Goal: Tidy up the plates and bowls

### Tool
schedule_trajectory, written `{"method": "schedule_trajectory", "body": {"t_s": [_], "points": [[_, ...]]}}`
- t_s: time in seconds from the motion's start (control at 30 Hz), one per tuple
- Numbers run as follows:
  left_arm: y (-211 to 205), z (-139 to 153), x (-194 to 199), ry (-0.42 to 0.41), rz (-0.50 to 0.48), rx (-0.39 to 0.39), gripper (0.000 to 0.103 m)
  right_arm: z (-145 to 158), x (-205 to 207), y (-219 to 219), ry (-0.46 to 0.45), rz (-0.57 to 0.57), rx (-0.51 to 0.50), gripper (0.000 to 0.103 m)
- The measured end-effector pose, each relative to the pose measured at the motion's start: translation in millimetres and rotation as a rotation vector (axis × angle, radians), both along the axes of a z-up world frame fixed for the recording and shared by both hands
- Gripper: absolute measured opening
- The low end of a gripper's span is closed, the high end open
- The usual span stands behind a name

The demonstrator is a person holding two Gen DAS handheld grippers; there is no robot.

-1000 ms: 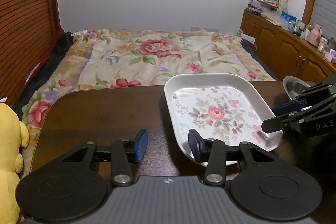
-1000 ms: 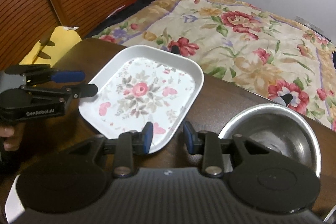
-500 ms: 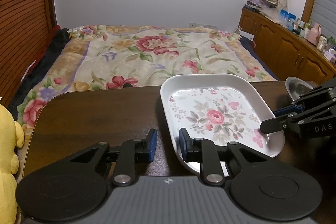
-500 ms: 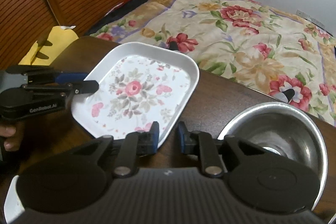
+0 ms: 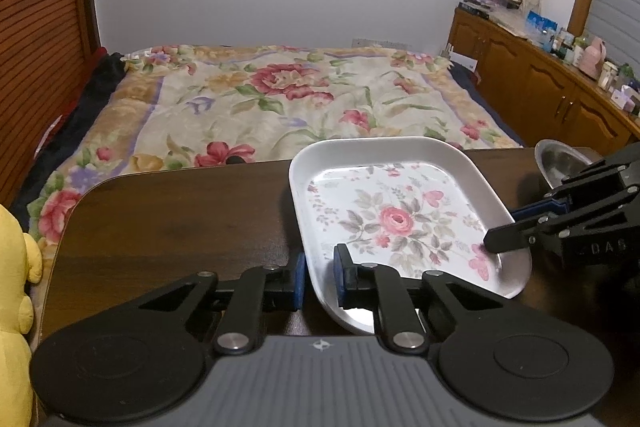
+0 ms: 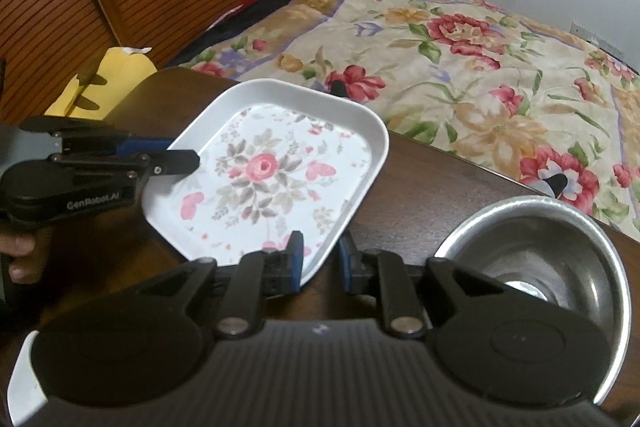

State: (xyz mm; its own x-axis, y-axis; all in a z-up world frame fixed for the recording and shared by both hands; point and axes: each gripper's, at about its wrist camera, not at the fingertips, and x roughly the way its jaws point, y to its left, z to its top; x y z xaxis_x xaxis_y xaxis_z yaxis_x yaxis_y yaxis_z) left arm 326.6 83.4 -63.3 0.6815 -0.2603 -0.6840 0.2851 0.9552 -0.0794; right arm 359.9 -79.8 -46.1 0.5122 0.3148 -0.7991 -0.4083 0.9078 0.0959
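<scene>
A bed (image 5: 280, 99) with a flowered quilt lies beyond the dark wooden worktop (image 5: 180, 219). On the worktop sits the white floral plate (image 5: 400, 223), with a steel bowl (image 6: 532, 259) just beside it. The left tool (image 5: 319, 277) is closing, its blue pads astride the plate's near rim. The right tool (image 6: 320, 265) grips the rim at the opposite corner.

Tray (image 5: 400, 155): on the table (image 5: 180, 211), right of middle
Bowl (image 6: 532, 251): right of tray
Bed (image 5: 280, 95): beyond table
</scene>
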Motion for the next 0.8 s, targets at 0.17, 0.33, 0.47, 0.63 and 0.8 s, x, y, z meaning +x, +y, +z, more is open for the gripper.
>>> {"method": "schedule_trajectory", "body": {"t_s": [0.17, 0.33, 0.47, 0.63, 0.8], "points": [[0, 3, -7, 0.007, -0.003, 0.005, 0.016, 0, 0, -2, 0.004, -0.007, 0.010, 0.015], [3, 18, -20, -0.027, 0.001, 0.002, 0.016, 0, -2, -6, 0.022, -0.010, 0.056, 0.014], [4, 33, -32, -0.067, 0.003, 0.008, 0.016, 6, -9, -7, 0.020, -0.006, 0.089, 0.014], [5, 49, -47, -0.101, 0.012, 0.011, 0.016, 21, -21, -7, -0.017, 0.002, 0.102, 0.014], [4, 63, -65, -0.134, 0.013, 0.013, 0.016, 37, -33, -8, -0.056, 0.001, 0.118, 0.014]]}}
